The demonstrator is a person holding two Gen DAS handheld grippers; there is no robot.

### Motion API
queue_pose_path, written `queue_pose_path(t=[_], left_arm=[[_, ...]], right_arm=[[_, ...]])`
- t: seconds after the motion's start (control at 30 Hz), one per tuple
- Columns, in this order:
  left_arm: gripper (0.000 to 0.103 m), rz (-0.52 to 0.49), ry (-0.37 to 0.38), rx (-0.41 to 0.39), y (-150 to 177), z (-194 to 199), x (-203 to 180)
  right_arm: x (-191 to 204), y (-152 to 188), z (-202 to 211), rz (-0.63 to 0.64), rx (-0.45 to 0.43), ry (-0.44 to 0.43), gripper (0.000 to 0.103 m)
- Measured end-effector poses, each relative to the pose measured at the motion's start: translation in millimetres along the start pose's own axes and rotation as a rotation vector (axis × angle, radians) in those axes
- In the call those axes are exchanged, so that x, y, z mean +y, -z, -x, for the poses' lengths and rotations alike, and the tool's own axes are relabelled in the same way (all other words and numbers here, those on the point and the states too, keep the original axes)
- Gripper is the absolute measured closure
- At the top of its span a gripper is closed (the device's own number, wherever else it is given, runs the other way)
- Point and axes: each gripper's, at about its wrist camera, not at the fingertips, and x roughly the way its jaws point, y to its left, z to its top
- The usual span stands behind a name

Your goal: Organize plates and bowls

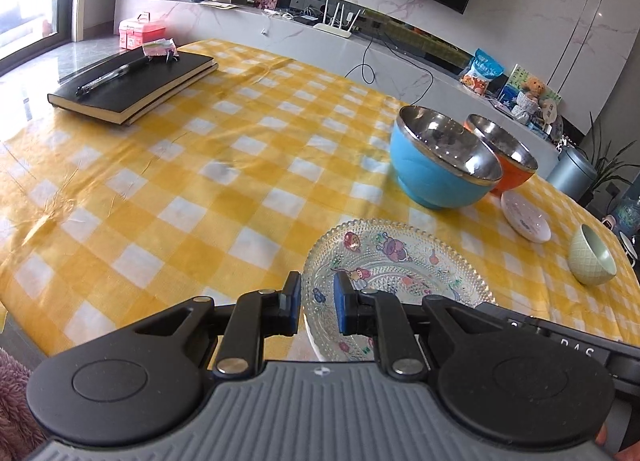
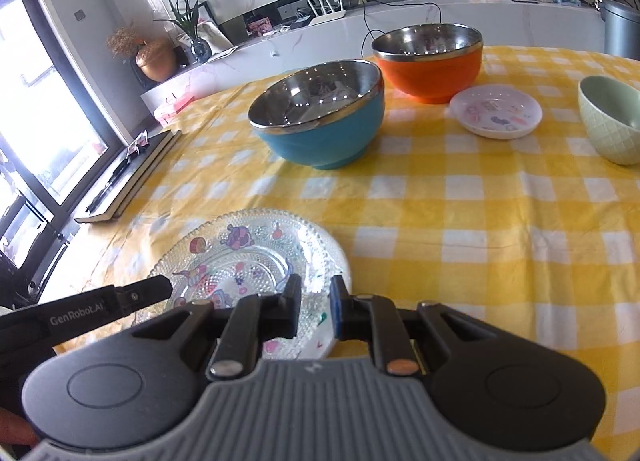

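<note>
Yellow-and-white checked cloth (image 1: 192, 189) covers the desk, with a long marble ledge, a dark screen and a bright window behind it. At the far left corner a black notebook (image 1: 132, 81) lies with a pen (image 1: 114, 75) on its cover.

Nearest both cameras sits a clear glass plate (image 1: 400, 261) with a beaded rim and cartoon figures. Both grippers grip it from opposite sides. The left gripper (image 1: 317, 301) has its jaws drawn close together on the plate's left rim, the glass edge running between the blue pads. The right gripper (image 2: 317, 303) is clamped the same way on the plate's near right rim, jaws narrow with the rim between them. In the right wrist view the left gripper's black finger reaches the plate from the lower left. Whether the plate rests on the cloth or is raised off it cannot be told.

Beyond the plate stands a blue bowl (image 2: 320, 117) with a steel lining, and just behind it, touching or nearly so, an orange bowl (image 2: 430, 61) of the same kind. To the right of the orange bowl lies a small white saucer (image 2: 496, 111) with printed pictures, and further right, apart from it, a pale green bowl (image 2: 610, 121) with a quilted outside. All four sit upright on the cloth, well apart from the glass plate.
</note>
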Motion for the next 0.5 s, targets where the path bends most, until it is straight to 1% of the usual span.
queue_pose_path(t=[0.27,0.5], left_arm=[[0.084,-0.015,-0.01,-0.003,2.7,-2.2,-0.6],[0.084,-0.023,0.0,0.011,5.0,-7.8,-0.3]], right_arm=[[1.8,0.7,-3.3,0.022,0.002,0.015,0.09],[2.4,1.2,-3.8,0.05,-0.011,0.029,0.09]])
